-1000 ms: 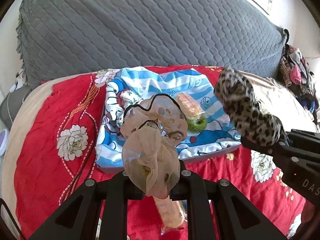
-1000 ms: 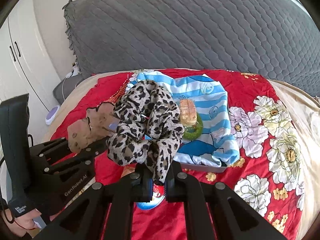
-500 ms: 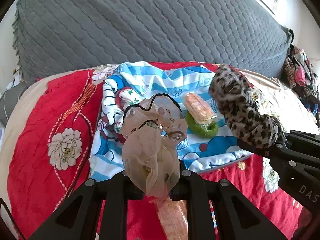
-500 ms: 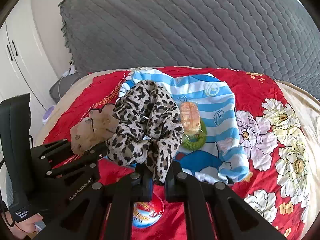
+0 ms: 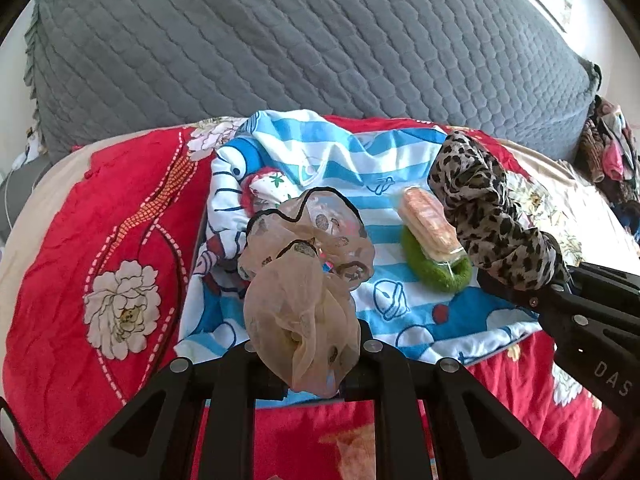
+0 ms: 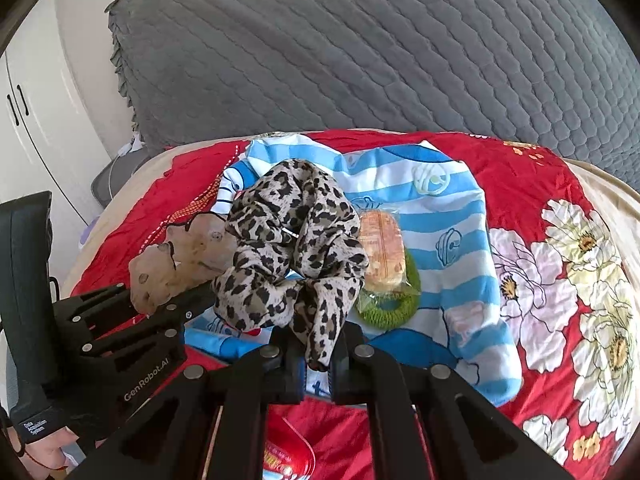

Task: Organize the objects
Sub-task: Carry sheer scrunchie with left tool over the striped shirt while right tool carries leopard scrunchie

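My left gripper is shut on a sheer beige scrunchie with dark spots, held above the near edge of a blue-and-white striped cloth. My right gripper is shut on a leopard-print scrunchie, also above the cloth. The leopard scrunchie shows at the right of the left wrist view; the beige one shows at the left of the right wrist view. On the cloth lie a green scrunchie with a wrapped snack pack on it, and a red-and-white scrunchie.
The striped cloth lies over a flat tray on a red floral bedspread. A grey quilted pillow stands behind. A red packet lies on the spread under my right gripper. Clothes are piled at the far right. White cupboards stand left.
Both grippers have moved forward over the striped cloth with their scrunchies still held. The cloth and its objects now appear closer and lower in both views.
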{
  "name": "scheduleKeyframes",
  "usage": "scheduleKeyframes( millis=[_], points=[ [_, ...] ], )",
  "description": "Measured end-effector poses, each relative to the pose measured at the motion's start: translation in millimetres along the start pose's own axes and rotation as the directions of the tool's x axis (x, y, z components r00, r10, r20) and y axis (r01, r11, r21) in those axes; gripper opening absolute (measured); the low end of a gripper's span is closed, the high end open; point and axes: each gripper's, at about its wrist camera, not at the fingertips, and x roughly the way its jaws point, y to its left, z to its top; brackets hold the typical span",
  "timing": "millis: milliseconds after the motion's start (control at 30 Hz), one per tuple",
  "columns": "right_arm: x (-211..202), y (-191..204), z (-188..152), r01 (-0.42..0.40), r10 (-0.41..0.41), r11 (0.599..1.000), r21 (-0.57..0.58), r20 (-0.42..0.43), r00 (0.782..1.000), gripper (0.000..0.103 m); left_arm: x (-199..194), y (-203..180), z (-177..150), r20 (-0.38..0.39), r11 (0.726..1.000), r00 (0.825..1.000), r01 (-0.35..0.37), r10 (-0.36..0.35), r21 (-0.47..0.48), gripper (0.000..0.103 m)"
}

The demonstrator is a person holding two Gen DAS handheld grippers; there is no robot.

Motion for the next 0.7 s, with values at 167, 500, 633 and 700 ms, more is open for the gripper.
scheduleKeyframes(
  millis=[167, 500, 633, 700],
  points=[
    [12, -1, -1, 0.021, -0.022, 1.000, -0.023, -0.013, 1.000, 0.007, 11, -1, 3, -0.001, 1.000, 1.000, 0.002, -0.002, 0.004, 0.016],
    [30, -10, 0, 0.021, -0.022, 1.000, -0.022, -0.036, 0.999, 0.007, 25, -2, 13, 0.001, 1.000, 1.000, -0.002, 0.002, 0.003, 0.017],
    [34, -12, 0, 0.025, -0.026, 0.999, -0.020, -0.036, 0.999, 0.007, 30, -3, 14, -0.003, 1.000, 1.000, -0.006, 0.006, 0.010, 0.017],
    [36, -13, 1, 0.023, -0.023, 1.000, -0.017, -0.036, 0.999, 0.007, 32, -5, 14, -0.004, 1.000, 1.000, -0.005, 0.005, 0.012, 0.017]
  ],
)
